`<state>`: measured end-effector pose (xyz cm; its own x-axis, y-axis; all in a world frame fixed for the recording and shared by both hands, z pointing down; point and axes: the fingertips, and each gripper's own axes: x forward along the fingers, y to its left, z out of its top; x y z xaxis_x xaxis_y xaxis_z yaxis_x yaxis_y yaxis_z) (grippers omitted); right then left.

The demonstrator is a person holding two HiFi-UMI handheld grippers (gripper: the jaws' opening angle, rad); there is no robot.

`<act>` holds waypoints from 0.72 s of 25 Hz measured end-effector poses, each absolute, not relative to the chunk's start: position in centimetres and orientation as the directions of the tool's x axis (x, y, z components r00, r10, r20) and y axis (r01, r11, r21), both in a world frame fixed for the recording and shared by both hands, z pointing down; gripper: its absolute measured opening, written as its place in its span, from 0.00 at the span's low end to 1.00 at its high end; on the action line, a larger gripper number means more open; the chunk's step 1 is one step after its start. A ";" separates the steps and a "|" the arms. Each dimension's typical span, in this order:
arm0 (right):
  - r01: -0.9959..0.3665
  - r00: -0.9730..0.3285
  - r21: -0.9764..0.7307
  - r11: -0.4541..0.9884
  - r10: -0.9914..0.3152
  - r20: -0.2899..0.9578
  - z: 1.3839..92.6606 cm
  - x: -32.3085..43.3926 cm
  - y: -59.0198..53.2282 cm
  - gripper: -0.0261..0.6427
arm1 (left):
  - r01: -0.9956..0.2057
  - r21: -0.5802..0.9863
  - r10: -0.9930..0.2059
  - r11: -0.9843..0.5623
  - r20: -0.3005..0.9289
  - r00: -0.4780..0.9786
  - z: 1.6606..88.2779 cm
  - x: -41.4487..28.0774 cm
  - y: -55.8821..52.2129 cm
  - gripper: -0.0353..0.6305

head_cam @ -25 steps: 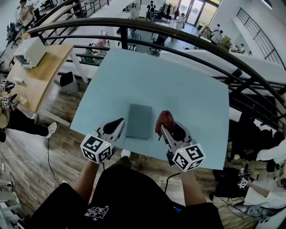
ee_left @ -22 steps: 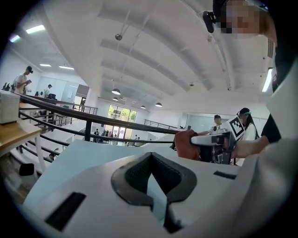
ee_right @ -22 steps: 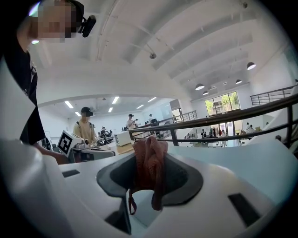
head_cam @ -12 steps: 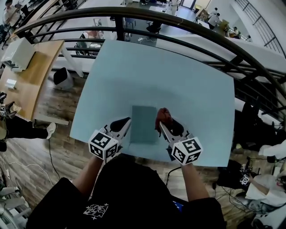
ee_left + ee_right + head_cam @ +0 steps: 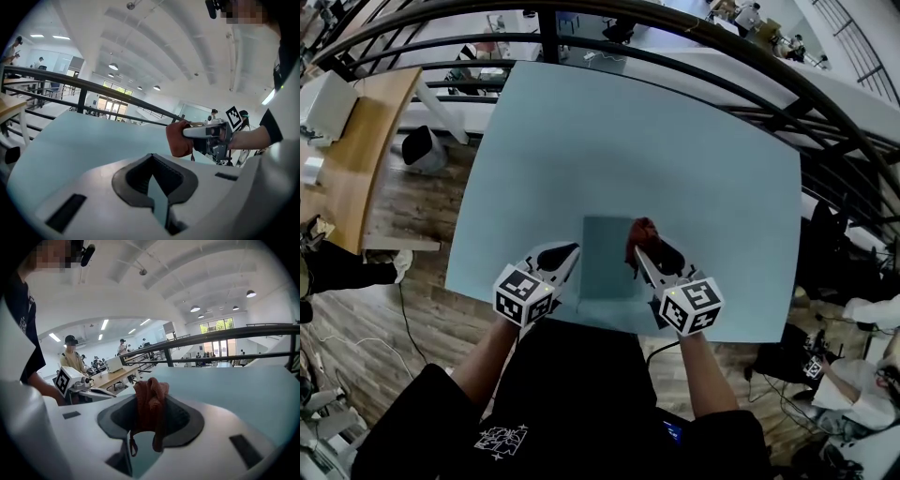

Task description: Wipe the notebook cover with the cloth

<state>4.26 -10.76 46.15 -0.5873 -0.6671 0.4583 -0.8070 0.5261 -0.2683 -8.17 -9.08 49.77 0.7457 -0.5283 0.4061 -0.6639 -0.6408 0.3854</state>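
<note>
While R gripper (image 5: 638,251) keeps cloth (image 5: 642,231), notebook (image 5: 606,261) unmoved

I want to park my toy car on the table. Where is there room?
The table's far half, from the notebook to the railing, is bare, and so is the strip right of the right gripper. The near edge is crowded: the left gripper and the cloth sit at the notebook's sides.
</note>
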 end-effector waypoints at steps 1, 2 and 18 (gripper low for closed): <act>-0.805 -0.590 -0.274 0.526 -0.662 0.463 46.5 4.1 -10.8 0.26 | -0.662 0.393 -0.523 -0.638 0.411 0.747 50.2 -8.1 -8.9 0.06; -0.803 -0.592 -0.280 0.526 -0.657 0.467 46.8 4.0 -10.8 0.26 | -0.663 0.401 -0.519 -0.633 0.415 0.747 50.6 -8.0 -8.8 0.06; -0.702 -0.704 -0.390 0.596 -0.497 0.507 52.7 0.3 -11.8 0.26 | -0.754 0.439 -0.601 -0.489 0.457 0.656 54.3 -7.2 -8.0 0.06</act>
